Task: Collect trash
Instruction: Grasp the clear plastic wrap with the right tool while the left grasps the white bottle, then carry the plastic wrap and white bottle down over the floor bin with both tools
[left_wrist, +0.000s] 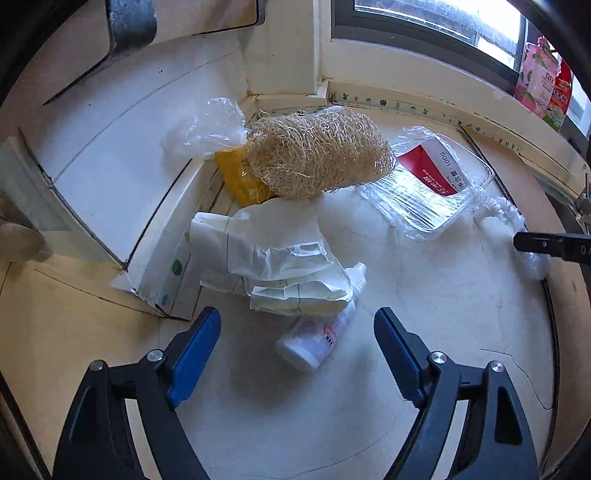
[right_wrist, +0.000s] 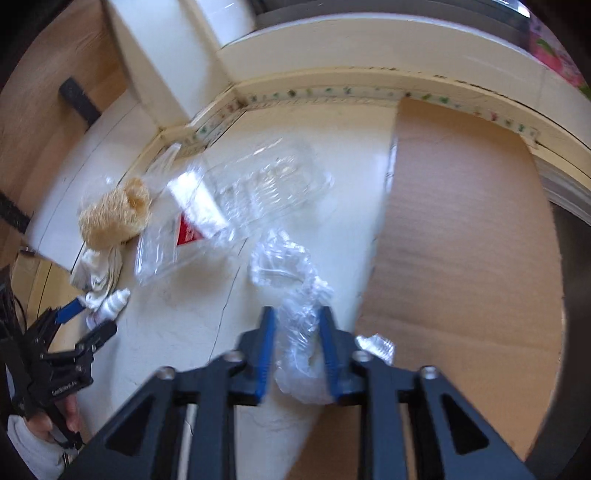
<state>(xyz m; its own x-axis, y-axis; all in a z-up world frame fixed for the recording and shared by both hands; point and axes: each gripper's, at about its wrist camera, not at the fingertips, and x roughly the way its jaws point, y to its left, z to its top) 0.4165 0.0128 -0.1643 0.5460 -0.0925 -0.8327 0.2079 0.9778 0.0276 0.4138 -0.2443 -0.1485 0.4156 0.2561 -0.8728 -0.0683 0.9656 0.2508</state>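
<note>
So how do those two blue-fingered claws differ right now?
The left gripper is open and holds nothing; the right gripper is shut on a crumpled clear plastic wrap. The left one points at a small white bottle lying under crumpled paper; the right one sits by a brown cardboard sheet. Both have black frames with blue fingers.

The red-and-white label (left_wrist: 436, 168) inside the clear plastic tray (left_wrist: 443, 206) carried "100g" beside Chinese print too small to read. The packets (left_wrist: 543, 83) on the window sill and the white bottle (left_wrist: 317, 339) bore lettering that stayed illegible.
</note>
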